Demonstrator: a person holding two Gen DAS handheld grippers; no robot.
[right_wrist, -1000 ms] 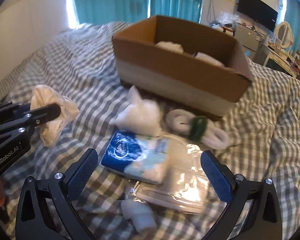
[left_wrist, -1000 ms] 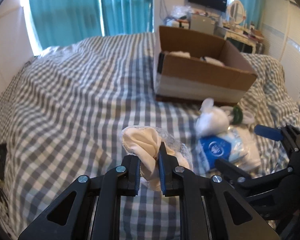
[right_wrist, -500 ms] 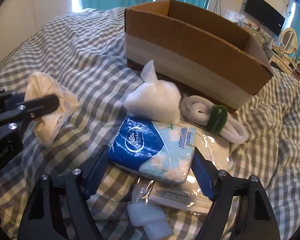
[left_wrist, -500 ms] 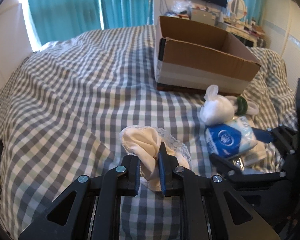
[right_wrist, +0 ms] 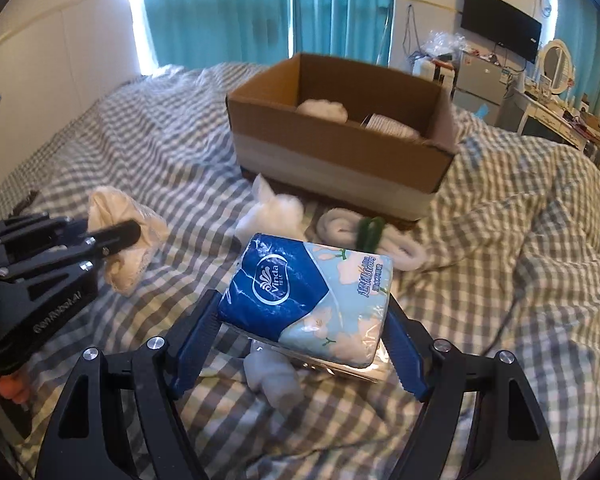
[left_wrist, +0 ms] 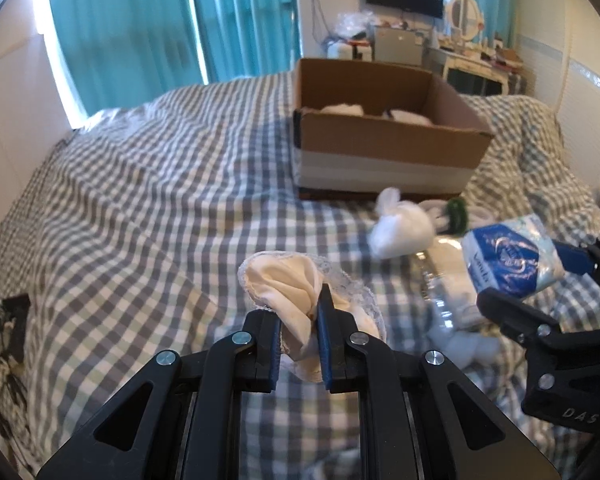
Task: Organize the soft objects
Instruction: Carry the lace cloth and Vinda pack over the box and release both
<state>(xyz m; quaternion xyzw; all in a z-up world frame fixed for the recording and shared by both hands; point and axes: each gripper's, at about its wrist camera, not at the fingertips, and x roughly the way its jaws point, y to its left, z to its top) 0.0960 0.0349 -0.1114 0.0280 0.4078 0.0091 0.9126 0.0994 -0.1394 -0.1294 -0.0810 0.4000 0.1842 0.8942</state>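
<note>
My left gripper (left_wrist: pixel 299 322) is shut on a cream lace-edged cloth (left_wrist: pixel 288 284) and holds it above the checked bed; it also shows in the right wrist view (right_wrist: pixel 116 236). My right gripper (right_wrist: pixel 300 336) is shut on a blue and white tissue pack (right_wrist: pixel 312 296) and holds it lifted off the bed; the pack shows in the left wrist view (left_wrist: pixel 508 260). An open cardboard box (right_wrist: pixel 340 160) stands further back on the bed with white soft items inside (right_wrist: pixel 324 110).
On the bed in front of the box lie a white knotted bag (right_wrist: pixel 276 212), a rolled white towel with a green band (right_wrist: pixel 372 236), a clear plastic packet (left_wrist: pixel 448 284) and a small white lump (right_wrist: pixel 272 376). A dresser and TV (right_wrist: pixel 500 24) stand behind.
My right gripper closed on the tissue pack and lifted it off the bed. My left gripper kept hold of the cream cloth and rose slightly.
</note>
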